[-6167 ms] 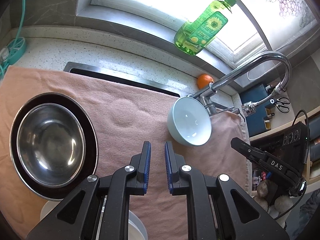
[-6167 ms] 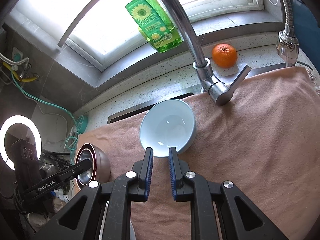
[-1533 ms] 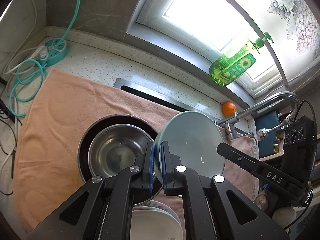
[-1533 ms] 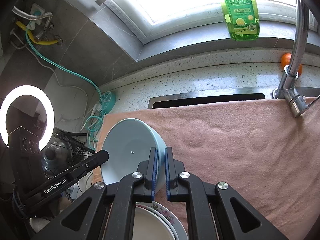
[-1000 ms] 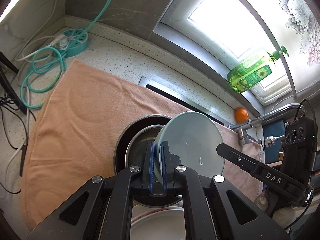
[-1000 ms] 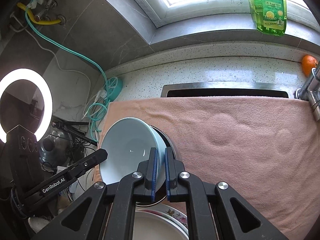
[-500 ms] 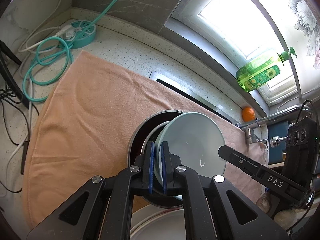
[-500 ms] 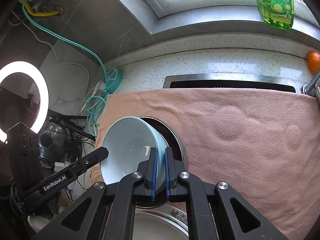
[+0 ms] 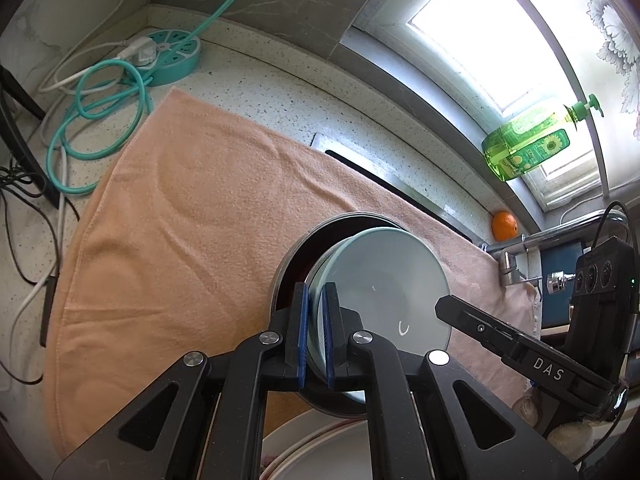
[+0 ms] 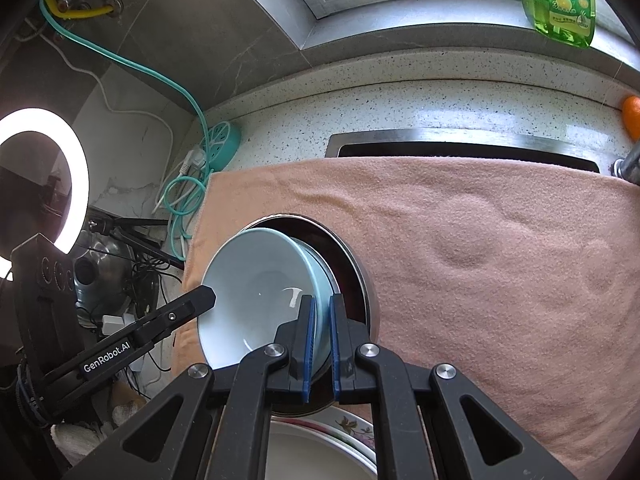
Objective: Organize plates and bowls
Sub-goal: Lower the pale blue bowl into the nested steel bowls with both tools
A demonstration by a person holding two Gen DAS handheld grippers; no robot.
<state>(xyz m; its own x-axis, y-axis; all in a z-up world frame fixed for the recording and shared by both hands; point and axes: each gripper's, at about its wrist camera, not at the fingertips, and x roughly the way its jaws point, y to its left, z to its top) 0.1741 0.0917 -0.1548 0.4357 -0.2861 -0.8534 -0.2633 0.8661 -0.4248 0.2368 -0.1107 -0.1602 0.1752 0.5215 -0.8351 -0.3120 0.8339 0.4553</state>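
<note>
- Bowl news first: the light blue bowl point(image 9: 384, 300) was up in the air over the towel a moment ago. Now it sits low, tipped, inside the shiny metal bowl point(image 10: 362, 292), which itself sits in a dark red bowl point(image 9: 292, 276).
- Both grippers hold it. The left gripper point(image 9: 315, 336) pinches the rim on one side, and the right gripper point(image 10: 320, 344) pinches the rim on the other side. The blue fingers point(image 10: 308, 344) are pressed tight on the thin edge.
- I think this means the stacking step is almost done. The blue bowl looks like it is going down into the nest of bowls, but it leans and I cannot tell if its bottom touches the metal bowl yet.
- Next, I think the bowl needs to lie flat, and then the fingers can let go.
- A flowered plate point(image 10: 348, 428) with a white plate on it sits just in front of the bowls, close under the grippers. It could get bumped.
- The pink towel point(image 9: 180, 216) covers the counter point(image 9: 248, 88) and the sink edge point(image 10: 460, 144). It is bare on the far side.
- Far away are a green soap bottle point(image 9: 528, 152), an orange point(image 9: 505, 225), a tap point(image 9: 560, 236), a teal power strip point(image 9: 172, 52) with cords, and a ring light point(image 10: 44, 176). None of these are in the way.
</note>
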